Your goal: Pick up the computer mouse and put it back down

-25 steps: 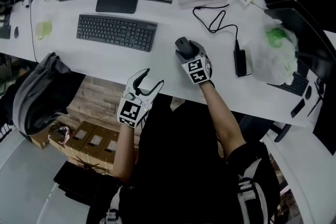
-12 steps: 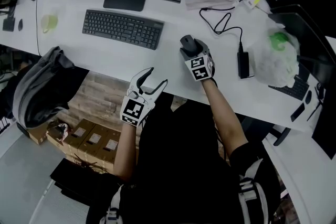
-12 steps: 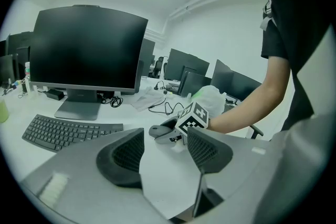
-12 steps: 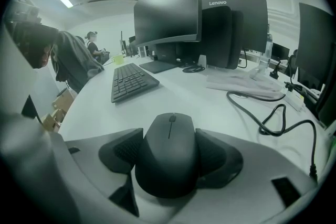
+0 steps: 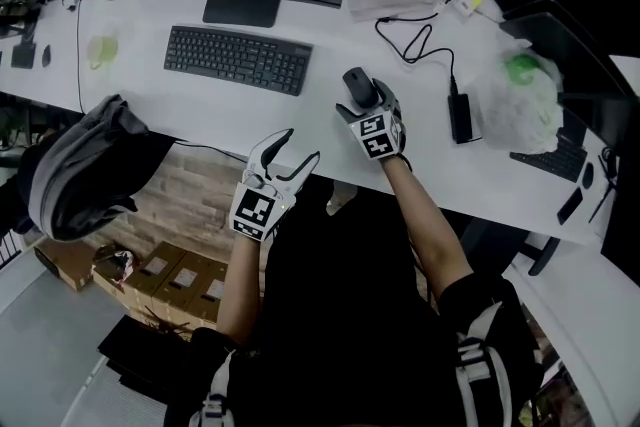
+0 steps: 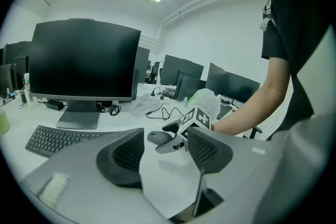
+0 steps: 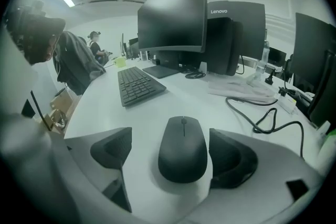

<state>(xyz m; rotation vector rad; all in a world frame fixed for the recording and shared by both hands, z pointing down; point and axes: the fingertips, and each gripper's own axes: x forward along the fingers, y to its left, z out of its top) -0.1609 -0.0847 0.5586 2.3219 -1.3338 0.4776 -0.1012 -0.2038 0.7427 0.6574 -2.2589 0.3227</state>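
Black computer mouse (image 7: 182, 150) — flat on white desk (image 7: 147, 113), upright

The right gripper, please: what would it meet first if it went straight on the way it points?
Most likely the computer mouse, lying on the desk within the right gripper, whose jaws have just been opening.

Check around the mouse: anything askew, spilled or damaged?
Nothing stands out. The mouse lies flat on the desk between the jaws of the right gripper, which have just been opening and do not press it.
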